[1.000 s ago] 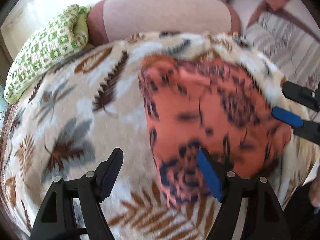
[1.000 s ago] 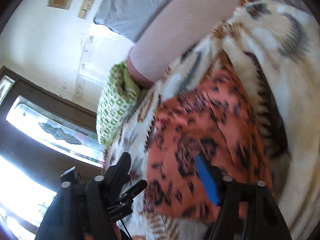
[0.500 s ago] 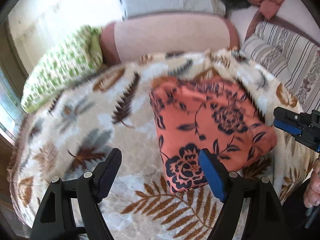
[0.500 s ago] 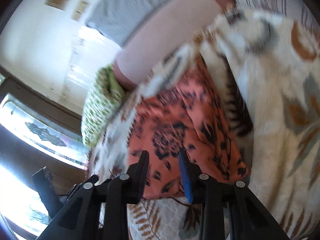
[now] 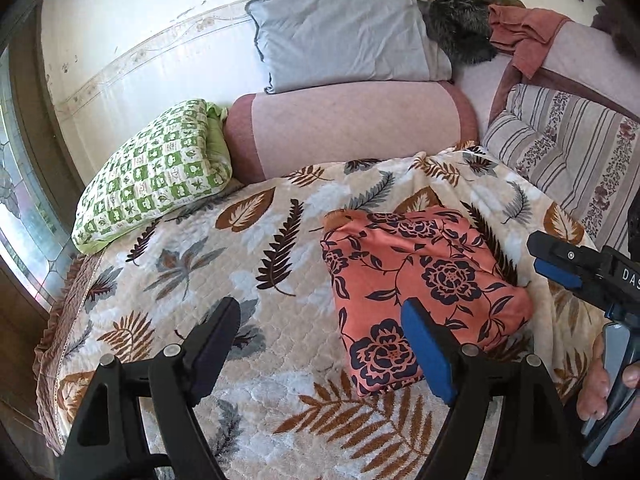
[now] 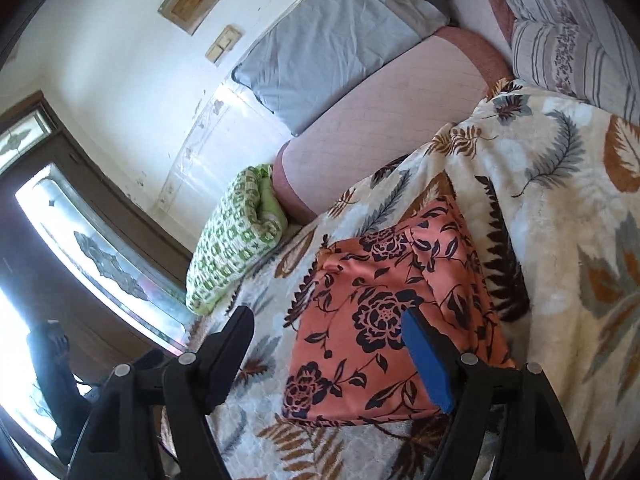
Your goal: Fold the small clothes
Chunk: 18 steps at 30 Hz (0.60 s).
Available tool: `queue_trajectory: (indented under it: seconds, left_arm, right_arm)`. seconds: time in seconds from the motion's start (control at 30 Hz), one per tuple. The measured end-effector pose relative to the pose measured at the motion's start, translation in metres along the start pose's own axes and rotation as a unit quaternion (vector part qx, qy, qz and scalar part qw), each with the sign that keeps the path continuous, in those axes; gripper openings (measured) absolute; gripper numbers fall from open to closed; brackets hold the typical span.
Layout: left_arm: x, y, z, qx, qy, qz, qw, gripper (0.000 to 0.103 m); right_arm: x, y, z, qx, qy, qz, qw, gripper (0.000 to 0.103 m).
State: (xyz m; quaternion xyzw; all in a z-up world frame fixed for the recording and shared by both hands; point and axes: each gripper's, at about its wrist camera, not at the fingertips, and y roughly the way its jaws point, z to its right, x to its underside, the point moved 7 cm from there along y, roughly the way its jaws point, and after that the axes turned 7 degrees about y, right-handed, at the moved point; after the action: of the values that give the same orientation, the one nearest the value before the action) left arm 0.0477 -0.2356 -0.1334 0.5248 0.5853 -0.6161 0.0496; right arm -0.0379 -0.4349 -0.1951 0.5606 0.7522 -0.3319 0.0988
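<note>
An orange garment with dark flowers (image 5: 420,276) lies folded into a rough rectangle on the leaf-patterned blanket (image 5: 240,248). My left gripper (image 5: 320,312) hovers open above its near left edge, with nothing between the fingers. My right gripper (image 5: 536,254) shows at the right edge, apart from the cloth, with a hand (image 5: 604,384) on its handle. In the right wrist view the garment (image 6: 384,292) lies ahead on the blanket (image 6: 560,200). The right gripper (image 6: 326,320) is above its near edge with jaws opening and no cloth pinched.
A green checked pillow (image 5: 156,176) lies at the back left beside a pink bolster (image 5: 348,128). A grey pillow (image 5: 344,40) rests on the bolster. A striped cushion (image 5: 568,148) sits at the right. A window (image 6: 100,256) lies beyond the blanket's left edge.
Both grippers have drawn up and back from the garment, so more of the bed shows. The right jaws narrowed, then spread wide. The garment stays folded in place.
</note>
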Motion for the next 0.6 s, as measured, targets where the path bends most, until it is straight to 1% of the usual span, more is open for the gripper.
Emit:
queue_trajectory:
  seconds: [0.17, 0.23, 0.3, 0.37, 0.4, 0.43, 0.47, 0.5, 0.57, 0.6]
  left_arm:
    - [0.002, 0.008, 0.000, -0.006, -0.005, -0.010, 0.9999, 0.083]
    - [0.003, 0.013, 0.002, -0.006, -0.004, -0.016, 0.9998, 0.086]
    - [0.009, 0.025, 0.004, -0.005, -0.007, -0.029, 0.9996, 0.087]
    - [0.015, 0.036, 0.006, -0.004, -0.010, -0.045, 0.9989, 0.087]
    - [0.022, 0.047, 0.007, -0.005, -0.013, -0.062, 0.9980, 0.087]
    - [0.026, 0.051, 0.008, -0.006, -0.016, -0.069, 0.9975, 0.087]
    - [0.031, 0.059, 0.009, -0.006, -0.018, -0.077, 0.9968, 0.087]
    - [0.037, 0.069, 0.010, -0.008, -0.020, -0.091, 0.9956, 0.087]
    - [0.047, 0.084, 0.011, -0.012, -0.023, -0.113, 0.9933, 0.087]
    - [0.054, 0.096, 0.013, -0.008, -0.026, -0.128, 0.9914, 0.087]
  right_arm:
    - [-0.004, 0.004, 0.013, 0.009, 0.017, 0.001, 1.000, 0.079]
    - [-0.005, 0.004, 0.017, 0.012, 0.024, 0.002, 1.000, 0.079]
    - [-0.006, 0.007, 0.021, 0.011, 0.032, -0.005, 0.999, 0.079]
    - [-0.003, 0.015, 0.025, 0.016, 0.038, -0.026, 0.999, 0.077]
    - [0.001, 0.024, 0.029, 0.017, 0.044, -0.048, 0.998, 0.074]
    - [0.004, 0.028, 0.032, 0.019, 0.048, -0.059, 0.997, 0.069]
    - [0.008, 0.037, 0.038, 0.027, 0.056, -0.078, 0.995, 0.067]
    - [0.010, 0.041, 0.042, 0.035, 0.061, -0.088, 0.994, 0.065]
    - [0.016, 0.051, 0.053, 0.045, 0.081, -0.109, 0.990, 0.063]
    - [0.019, 0.056, 0.060, 0.048, 0.097, -0.123, 0.986, 0.062]
